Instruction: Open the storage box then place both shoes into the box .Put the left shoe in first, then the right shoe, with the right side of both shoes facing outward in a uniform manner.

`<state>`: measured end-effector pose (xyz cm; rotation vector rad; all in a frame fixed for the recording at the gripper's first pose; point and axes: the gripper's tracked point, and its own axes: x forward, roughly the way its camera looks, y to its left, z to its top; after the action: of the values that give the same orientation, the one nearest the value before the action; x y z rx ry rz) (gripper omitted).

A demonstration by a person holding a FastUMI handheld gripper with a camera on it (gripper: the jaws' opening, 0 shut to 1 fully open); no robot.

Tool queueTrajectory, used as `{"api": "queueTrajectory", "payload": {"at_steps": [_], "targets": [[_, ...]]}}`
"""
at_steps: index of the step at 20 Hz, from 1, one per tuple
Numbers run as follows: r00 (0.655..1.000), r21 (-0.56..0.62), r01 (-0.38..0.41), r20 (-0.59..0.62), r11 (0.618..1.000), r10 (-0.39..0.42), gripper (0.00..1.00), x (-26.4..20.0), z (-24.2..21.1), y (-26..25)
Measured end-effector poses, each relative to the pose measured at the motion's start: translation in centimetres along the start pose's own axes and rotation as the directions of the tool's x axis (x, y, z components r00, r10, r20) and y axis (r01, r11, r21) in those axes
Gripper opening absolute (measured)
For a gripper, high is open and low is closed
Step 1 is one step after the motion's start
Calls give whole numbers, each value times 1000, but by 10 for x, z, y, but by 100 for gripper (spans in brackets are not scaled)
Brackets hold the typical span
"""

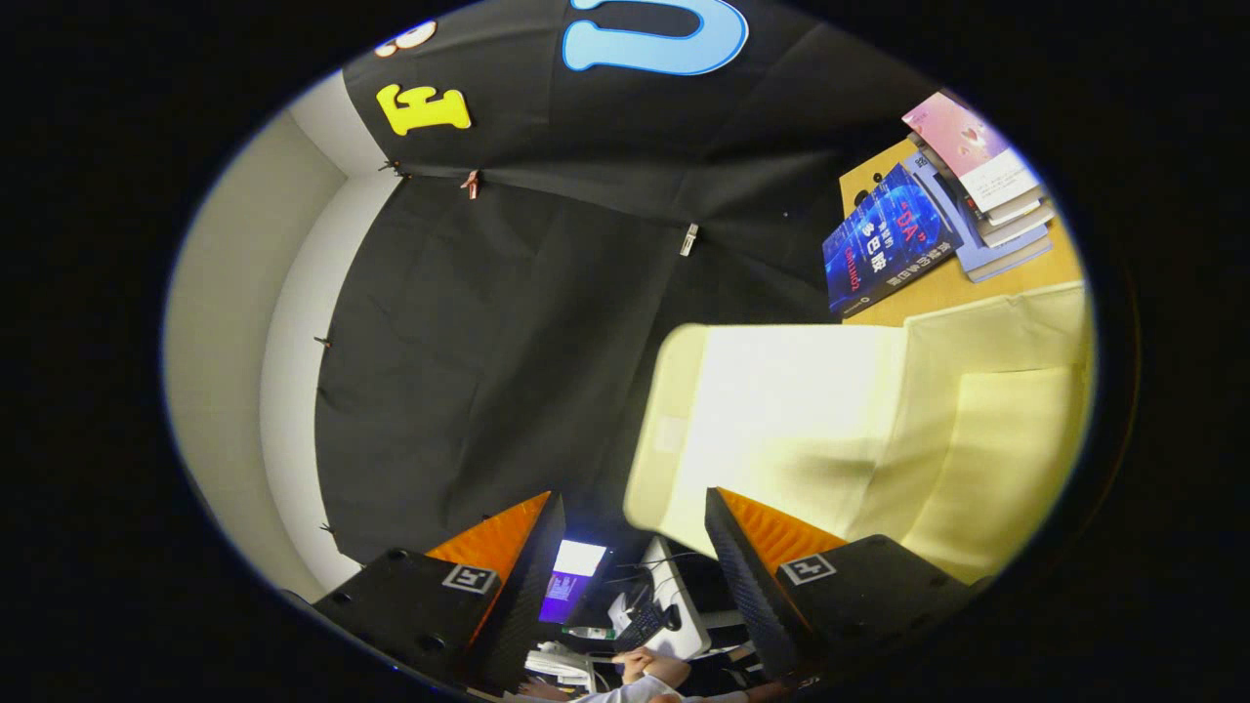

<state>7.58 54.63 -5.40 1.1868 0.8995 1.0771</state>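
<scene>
Now the claw [625,547] hangs spread, gripping nothing, rolled sideways. Just ahead of one finger looms the pale storage box [781,420], lid seemingly swung wide, standing on the worktop [937,288] beside stacked books [937,215]. Contents: can't tell. Looks like light, stiff plastic — best pinched at a rim.

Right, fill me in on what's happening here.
A person's hand-held gripper is rolled sideways, its fingers apart with nothing between them. Just ahead, by one finger, is a pale cream storage box on a wooden table that also carries a stack of books. Whether the box is open is hard to tell. Beyond the fingers, a person's hand rests at a desk.
</scene>
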Motion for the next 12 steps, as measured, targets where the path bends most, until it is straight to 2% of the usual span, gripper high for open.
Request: {"api": "queueTrajectory", "payload": {"at_steps": [4,7,10,12], "targets": [[998,-37,47,38,998,-46,94,-23,3,-5],[991,-173,118,80,978,-105,95,-60,0,-6],[962,-334,261,164,905,-217,96,-115,-3,-24],[918,-388,392,227,834,-326,96,-161,-6,-51]]}}
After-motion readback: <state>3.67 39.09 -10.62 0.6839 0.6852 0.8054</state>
